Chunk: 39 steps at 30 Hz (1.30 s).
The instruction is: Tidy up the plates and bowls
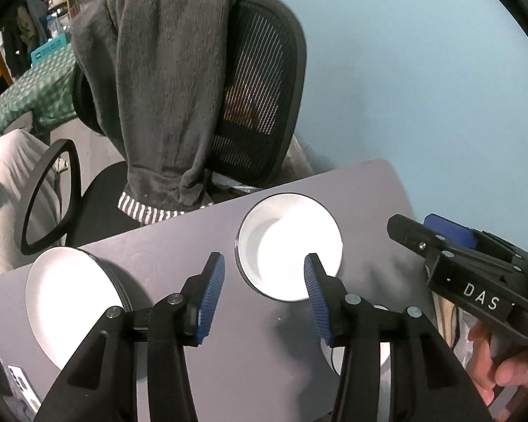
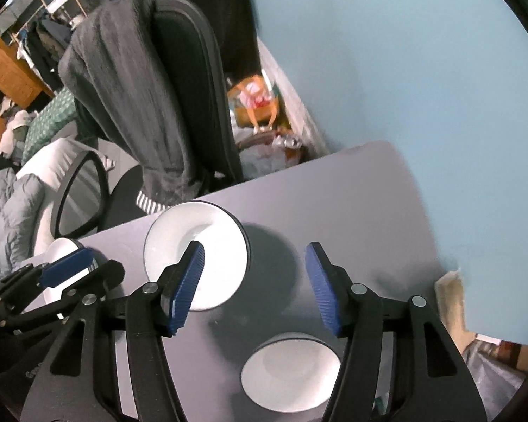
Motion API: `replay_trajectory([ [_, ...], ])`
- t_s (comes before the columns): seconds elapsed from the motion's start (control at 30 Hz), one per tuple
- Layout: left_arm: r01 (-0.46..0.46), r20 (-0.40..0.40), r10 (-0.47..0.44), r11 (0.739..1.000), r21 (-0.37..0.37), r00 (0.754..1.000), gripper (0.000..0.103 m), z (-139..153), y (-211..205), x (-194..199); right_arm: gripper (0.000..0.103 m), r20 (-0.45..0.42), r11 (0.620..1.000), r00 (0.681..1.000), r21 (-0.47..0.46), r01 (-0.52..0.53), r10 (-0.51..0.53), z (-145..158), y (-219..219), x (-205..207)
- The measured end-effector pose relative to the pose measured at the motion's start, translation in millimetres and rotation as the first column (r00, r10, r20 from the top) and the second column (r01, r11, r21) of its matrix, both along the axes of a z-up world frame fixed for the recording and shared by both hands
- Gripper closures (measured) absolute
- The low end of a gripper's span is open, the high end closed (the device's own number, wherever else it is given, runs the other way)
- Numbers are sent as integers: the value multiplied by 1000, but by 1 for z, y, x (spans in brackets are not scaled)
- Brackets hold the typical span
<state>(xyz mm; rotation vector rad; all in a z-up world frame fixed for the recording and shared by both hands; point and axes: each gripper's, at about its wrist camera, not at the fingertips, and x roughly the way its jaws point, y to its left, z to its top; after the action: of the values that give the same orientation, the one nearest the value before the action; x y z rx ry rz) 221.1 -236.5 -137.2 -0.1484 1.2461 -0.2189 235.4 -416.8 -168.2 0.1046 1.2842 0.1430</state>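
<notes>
Your left gripper (image 1: 264,292) and right gripper (image 2: 255,281) hover with jaws wide, holding nothing. On the bench (image 1: 200,225): a plate (image 1: 63,295) at left, one bowl (image 1: 285,242) centre, another bowl (image 2: 288,372) nearer you.

On the table (image 2: 369,190) there are three white dishes. One is a plate stack (image 1: 70,299) at the near left; the edge shows several plates, but their number cannot be told. Two are bowls: one bowl (image 2: 197,253) at the far middle and a second bowl (image 2: 290,372) near, toward the right. There are two grippers, the left gripper (image 1: 264,292) and the right gripper (image 2: 255,281), each with two blue pads. Behind the table stands one chair (image 1: 257,98), with one towel (image 1: 165,88) hung over it.
</notes>
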Motion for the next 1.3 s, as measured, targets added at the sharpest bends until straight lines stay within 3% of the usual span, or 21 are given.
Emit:
replay_trajectory([
  [0.33,17,62,-16,1000,-9,998,52,31,5,-33,40,85,999,996,-41,3,0,37,-8,-36],
  [0.5,37,58,-36,999,-22,998,52,35,4,-50,38,87,999,996,-40,14,-11,41,-13,-50],
  [0.83,101,17,-101,995,-8,995,52,22,-5,-75,37,63,998,997,-41,56,-54,41,-32,-83],
  [1.3,233,-50,-233,972,10,971,52,-15,-43,-87,37,-25,992,993,-48,114,-115,6,-68,-116],
])
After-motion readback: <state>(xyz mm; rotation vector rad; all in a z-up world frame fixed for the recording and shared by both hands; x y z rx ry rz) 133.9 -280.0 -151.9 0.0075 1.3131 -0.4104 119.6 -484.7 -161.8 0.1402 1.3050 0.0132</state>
